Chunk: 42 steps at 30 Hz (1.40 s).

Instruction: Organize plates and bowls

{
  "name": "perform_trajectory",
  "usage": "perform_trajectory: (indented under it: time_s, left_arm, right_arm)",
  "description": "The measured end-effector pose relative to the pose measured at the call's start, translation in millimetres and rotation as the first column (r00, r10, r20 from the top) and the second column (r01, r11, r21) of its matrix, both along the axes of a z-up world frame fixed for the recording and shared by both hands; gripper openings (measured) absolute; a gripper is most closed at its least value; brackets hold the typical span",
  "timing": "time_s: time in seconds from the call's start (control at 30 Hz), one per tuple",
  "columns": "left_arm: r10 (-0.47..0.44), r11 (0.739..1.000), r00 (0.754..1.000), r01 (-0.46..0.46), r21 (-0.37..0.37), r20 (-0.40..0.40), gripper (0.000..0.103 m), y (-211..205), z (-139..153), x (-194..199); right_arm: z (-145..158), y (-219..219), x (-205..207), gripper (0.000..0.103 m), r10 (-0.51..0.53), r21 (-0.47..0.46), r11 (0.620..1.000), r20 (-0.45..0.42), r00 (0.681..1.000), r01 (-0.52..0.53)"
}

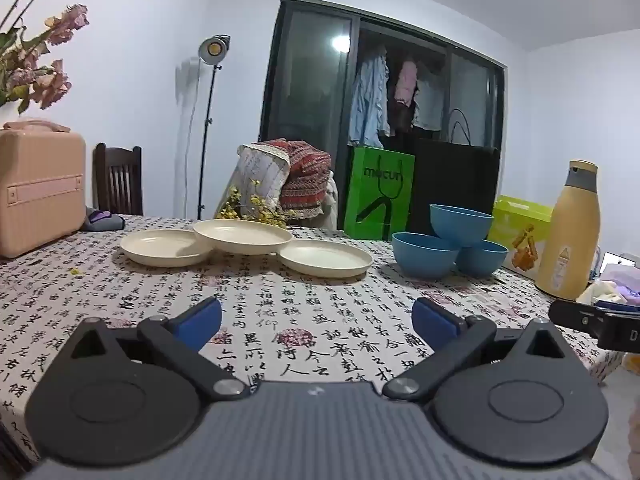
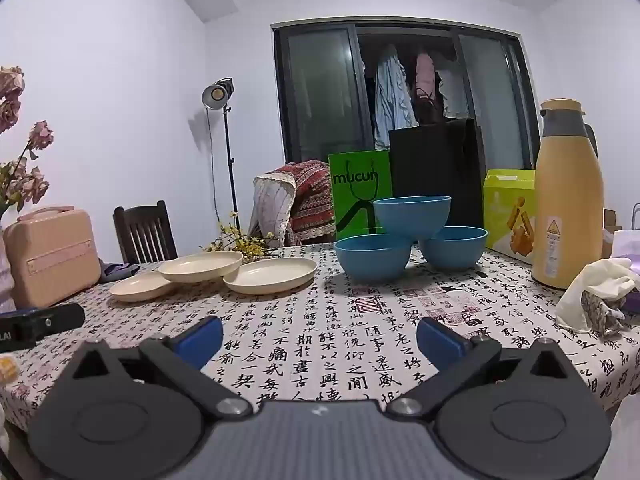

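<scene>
On the tablecloth (image 1: 320, 320), left to right: three cream plates (image 1: 244, 236), top one bridging two; three blue bowls (image 2: 412, 216) piled likewise; left gripper (image 1: 316, 320) and right gripper (image 2: 320, 338) both wide, empty, well short; likely lift each top piece first, pinching its rim.

left gripper (image 1: 316, 322) | right gripper (image 2: 320, 338) | black linkages, blue pads, grey ribbed body, silver pivot screws

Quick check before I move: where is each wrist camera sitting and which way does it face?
Left wrist: low over the near table edge, facing the cream plates; its own open left tongs show, the other tool's black tip at right.
Right wrist: beside it, further right, facing the blue bowls; its open right tongs show, the other tool at left.
Shared: plates, bowls, yellow flask, green bag.
</scene>
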<state>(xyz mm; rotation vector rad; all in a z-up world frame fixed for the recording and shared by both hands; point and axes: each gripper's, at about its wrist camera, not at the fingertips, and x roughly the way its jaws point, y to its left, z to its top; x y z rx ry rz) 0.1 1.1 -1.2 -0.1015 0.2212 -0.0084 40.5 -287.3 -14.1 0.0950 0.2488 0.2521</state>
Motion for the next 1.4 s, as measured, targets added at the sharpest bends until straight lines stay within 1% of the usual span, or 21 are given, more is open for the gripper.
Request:
perform_trajectory:
  time_s: [0.03,0.1,0.13,0.23,0.27,0.77,1.4]
  left_arm:
    - [-0.004,1.000,1.000,0.004,0.003,0.002,0.103,0.2,-0.5,-0.4]
    - [-0.009,1.000,1.000,0.009,0.009,0.008,0.103,0.3,-1.3,-1.2]
    - [-0.008,1.000,1.000,0.008,0.026,-0.008,0.103,-6.7,-1.7,4.1]
    - [-0.008,1.000,1.000,0.008,0.023,-0.015,0.103,-12.8,-2.5,9.3]
    - [-0.006,1.000,1.000,0.006,-0.005,-0.001,0.103,-4.9,-3.0,7.3]
    - [-0.015,1.000,1.000,0.015,-0.013,-0.007,0.103,-3.9,-5.8,8.8]
    - [-0.022,1.000,1.000,0.022,-0.015,-0.006,0.103,-5.6,-6.4,8.5]
  right_arm:
    - [-0.1,-0.2,-0.2,0.103,0.000,0.012,1.000,0.007,1.000,0.000]
    - [0.2,0.5,-0.7,0.103,0.000,0.008,1.000,0.006,1.000,0.000]
    - [0.5,1.0,-1.4,0.103,0.001,0.006,1.000,0.006,1.000,-0.001]
    - [-1.1,2.5,1.1,0.103,0.007,0.003,1.000,0.004,1.000,-0.007]
    - [-1.3,0.7,-0.2,0.103,0.005,0.006,1.000,0.005,1.000,-0.005]
    - [-4.7,2.5,5.7,0.103,0.003,0.009,1.000,-0.022,1.000,-0.002]
    - [-5.5,2.7,5.6,0.103,0.006,0.010,1.000,-0.022,1.000,-0.006]
